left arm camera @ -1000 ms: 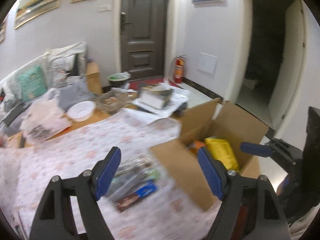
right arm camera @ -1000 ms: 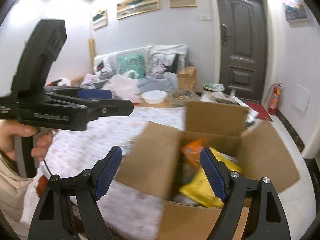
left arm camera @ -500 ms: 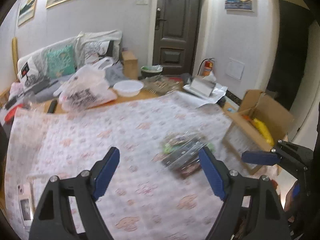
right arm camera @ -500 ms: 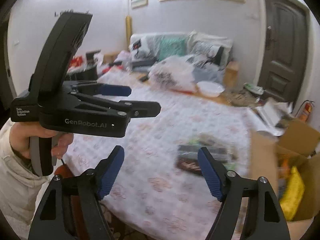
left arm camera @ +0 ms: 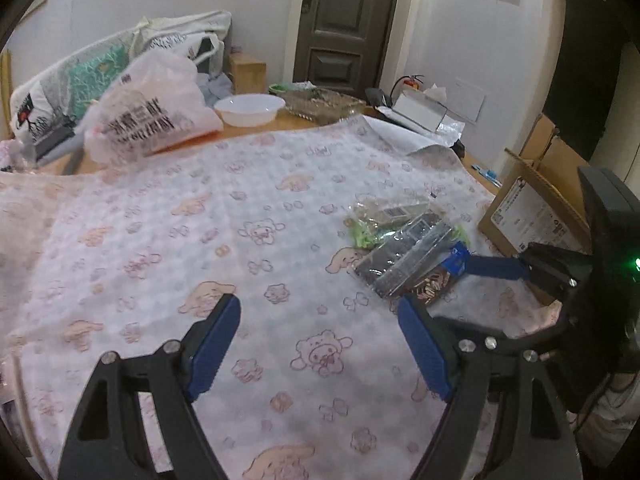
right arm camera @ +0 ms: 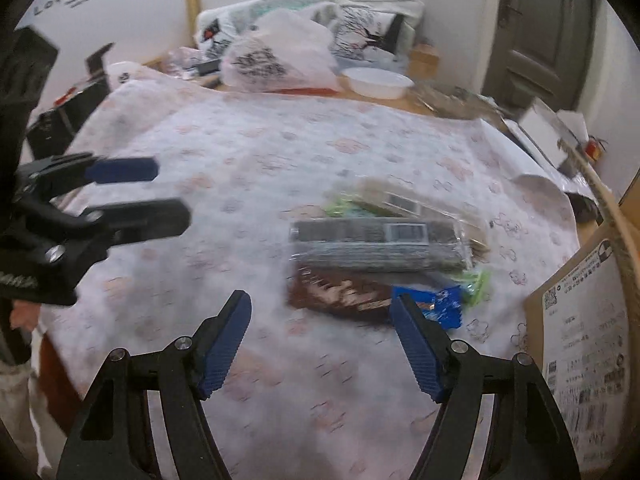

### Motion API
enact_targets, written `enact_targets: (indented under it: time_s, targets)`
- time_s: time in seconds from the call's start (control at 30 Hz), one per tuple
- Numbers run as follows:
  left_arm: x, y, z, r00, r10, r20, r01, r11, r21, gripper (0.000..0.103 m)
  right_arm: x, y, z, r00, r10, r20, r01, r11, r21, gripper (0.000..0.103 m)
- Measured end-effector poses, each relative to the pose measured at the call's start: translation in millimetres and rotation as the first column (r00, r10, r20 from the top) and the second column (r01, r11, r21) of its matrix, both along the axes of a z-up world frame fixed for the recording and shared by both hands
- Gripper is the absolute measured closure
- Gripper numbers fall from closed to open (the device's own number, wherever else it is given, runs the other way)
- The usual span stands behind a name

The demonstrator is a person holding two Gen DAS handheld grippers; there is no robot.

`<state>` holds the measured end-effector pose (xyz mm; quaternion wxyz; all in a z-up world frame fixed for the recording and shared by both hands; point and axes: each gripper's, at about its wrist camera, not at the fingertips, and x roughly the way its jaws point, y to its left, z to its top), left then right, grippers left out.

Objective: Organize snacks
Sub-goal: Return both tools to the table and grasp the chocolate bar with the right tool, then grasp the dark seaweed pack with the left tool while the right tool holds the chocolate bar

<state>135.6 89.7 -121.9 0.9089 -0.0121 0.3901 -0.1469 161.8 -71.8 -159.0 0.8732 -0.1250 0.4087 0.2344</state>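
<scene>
A small pile of snack packs (left arm camera: 404, 248) lies on the pink cartoon-print cloth (left arm camera: 240, 240), right of centre. It holds clear sleeves of dark snacks (right arm camera: 380, 246), a brown pack with a blue end (right arm camera: 348, 296) and green-edged packets (right arm camera: 474, 286). My left gripper (left arm camera: 320, 332) hovers open over bare cloth, left of and nearer than the pile. My right gripper (right arm camera: 320, 332) is open just short of the brown pack, with nothing between its pads. One blue right finger (left arm camera: 492, 269) reaches the pile's near corner. An open cardboard box (left arm camera: 536, 216) stands at the right edge.
At the table's far side sit a white printed plastic bag (left arm camera: 148, 120), a white bowl (left arm camera: 248, 108) and a clear tray (left arm camera: 320, 102). Cushions line the wall behind. A black box (right arm camera: 68, 116) stands at the left edge. A dark door (left arm camera: 344, 20) is beyond.
Both grippers have swung away from the cardboard box and dropped toward the cloth. The snack pile is now close ahead, and the box has slid to the right edge of both views.
</scene>
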Motion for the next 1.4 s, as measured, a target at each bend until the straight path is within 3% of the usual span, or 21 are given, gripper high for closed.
enact_targets:
  time_s: [0.37, 0.8, 0.87, 1.03, 1.17, 1.23, 1.4]
  targets:
    - [14.7, -3.8, -11.7, 1.0, -0.015, -0.02, 0.015, 1.0, -0.028, 0.024, 31.3, -5.5, -12.6, 1.0, -0.026, -0.011, 0.026, 0.999, -0.038, 0.032]
    - [-9.9, -4.6, -0.7, 1.0, -0.025, 0.006, 0.025, 0.999, -0.035, 0.024, -21.3, -17.4, -7.0, 0.985, 0.029, -0.17, -0.032, 0.999, -0.016, 0.033]
    - [-12.9, -5.6, -0.2, 1.0, -0.027, 0.006, 0.028, 0.999, -0.04, 0.024, -25.6, -19.4, -8.1, 0.988, 0.023, -0.155, -0.03, 0.999, -0.042, 0.041]
    - [-16.3, -9.6, -0.4, 1.0, -0.029, 0.002, 0.029, 0.999, -0.038, 0.024, -22.6, -26.3, -15.6, 0.997, -0.015, -0.072, 0.01, 0.998, -0.066, 0.089]
    - [-13.7, -14.2, -2.0, 0.999, -0.032, -0.009, 0.032, 0.999, -0.023, 0.026, -28.2, -30.5, -10.7, 0.996, -0.084, -0.004, 0.083, 0.993, -0.081, 0.09]
    - [-8.4, -19.8, -2.7, 0.999, -0.044, -0.02, 0.043, 0.999, -0.016, 0.034, -31.8, -35.5, -5.6, 0.99, -0.133, 0.043, 0.135, 0.988, -0.073, 0.09]
    - [11.1, -46.7, -4.9, 0.994, -0.103, -0.043, 0.104, 0.994, 0.018, 0.035, -28.0, -35.6, -8.7, 0.98, -0.179, 0.087, 0.188, 0.977, -0.1, 0.09]
